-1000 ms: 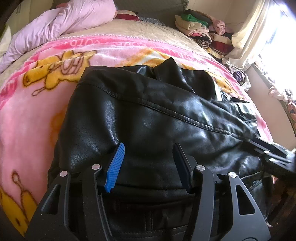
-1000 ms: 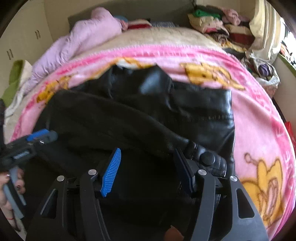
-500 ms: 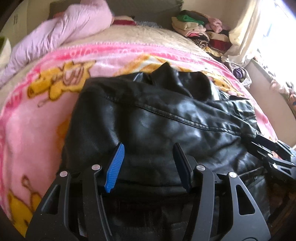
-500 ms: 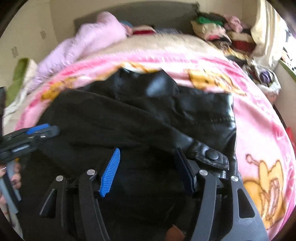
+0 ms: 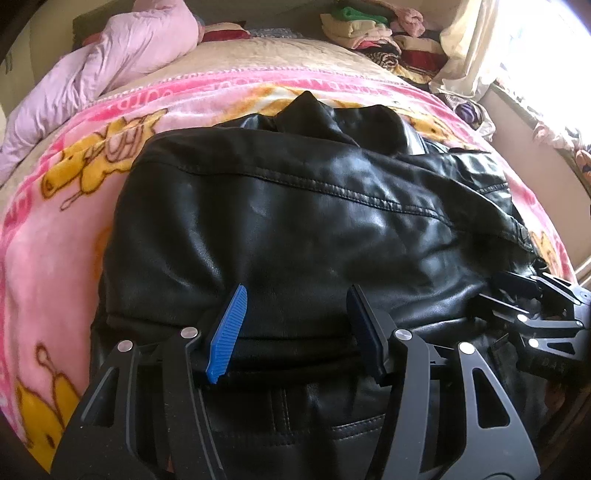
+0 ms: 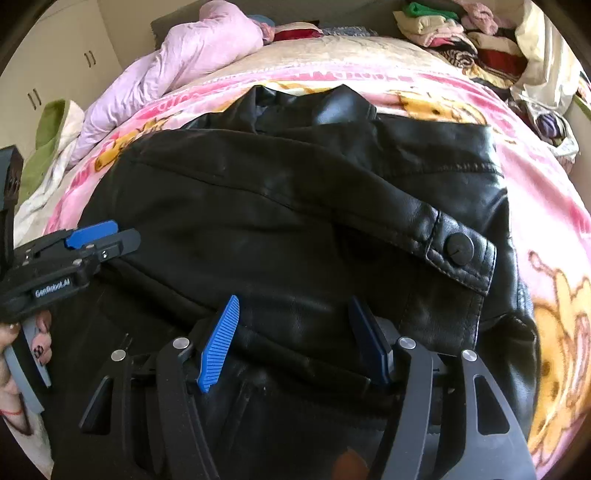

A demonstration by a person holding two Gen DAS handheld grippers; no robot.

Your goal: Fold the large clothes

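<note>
A bedroom in a home: a bed (image 5: pixel 258 55) with a pink cartoon blanket (image 5: pixel 55 221), a lilac quilt (image 6: pixel 192 55), piles of folded clothes (image 5: pixel 369 29) and cupboard doors (image 6: pixel 55 66)

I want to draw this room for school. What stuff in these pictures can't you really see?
- Jacket hem: both views, covered by the grippers' own frames and cut off by the bottom edge.
- Blanket under the jacket: both views, hidden.
- Window: left view, washed out by glare.
- Clothes pile: right view, too small and bunched to tell pieces apart.
- Hand: right view, cut off by the left edge.
</note>
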